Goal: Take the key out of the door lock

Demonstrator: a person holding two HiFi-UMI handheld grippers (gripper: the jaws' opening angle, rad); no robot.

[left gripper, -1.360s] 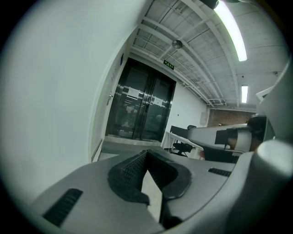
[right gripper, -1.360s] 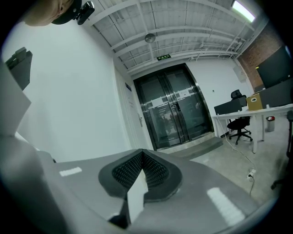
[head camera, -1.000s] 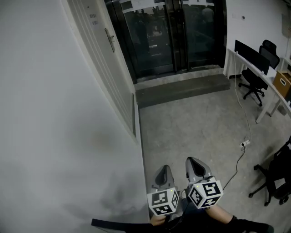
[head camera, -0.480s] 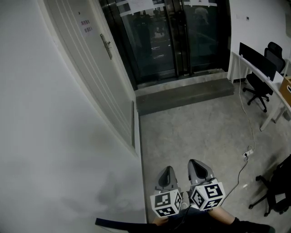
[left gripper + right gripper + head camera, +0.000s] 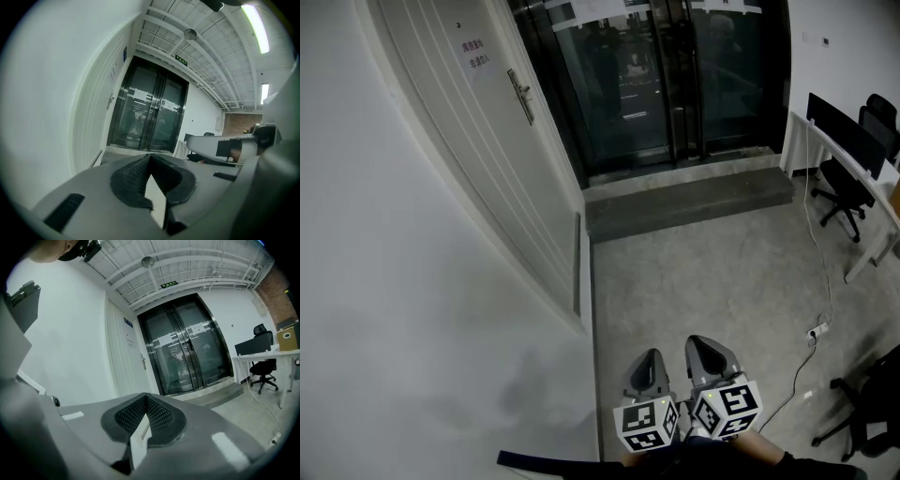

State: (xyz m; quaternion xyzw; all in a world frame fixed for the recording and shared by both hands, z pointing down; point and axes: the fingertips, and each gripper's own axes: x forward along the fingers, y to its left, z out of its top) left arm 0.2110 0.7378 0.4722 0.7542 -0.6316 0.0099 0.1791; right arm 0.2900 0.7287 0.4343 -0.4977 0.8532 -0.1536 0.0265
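Observation:
A white door stands in the left wall, far ahead of me, with a metal handle and a paper notice above it. No key can be made out at this distance. The handle also shows small in the left gripper view and in the right gripper view. My left gripper and right gripper are held side by side low in the head view, above the grey floor. Both are shut with nothing between the jaws, as seen in the left gripper and right gripper views.
Dark glass double doors close the far end, with a low concrete step before them. A white desk and black office chairs line the right side. A cable with a power strip lies on the floor; another black chair stands near right.
The head view has shifted: the door handle, glass doors and desk sit further right and look a little nearer. Both grippers stay shut, together, slightly lower in frame.

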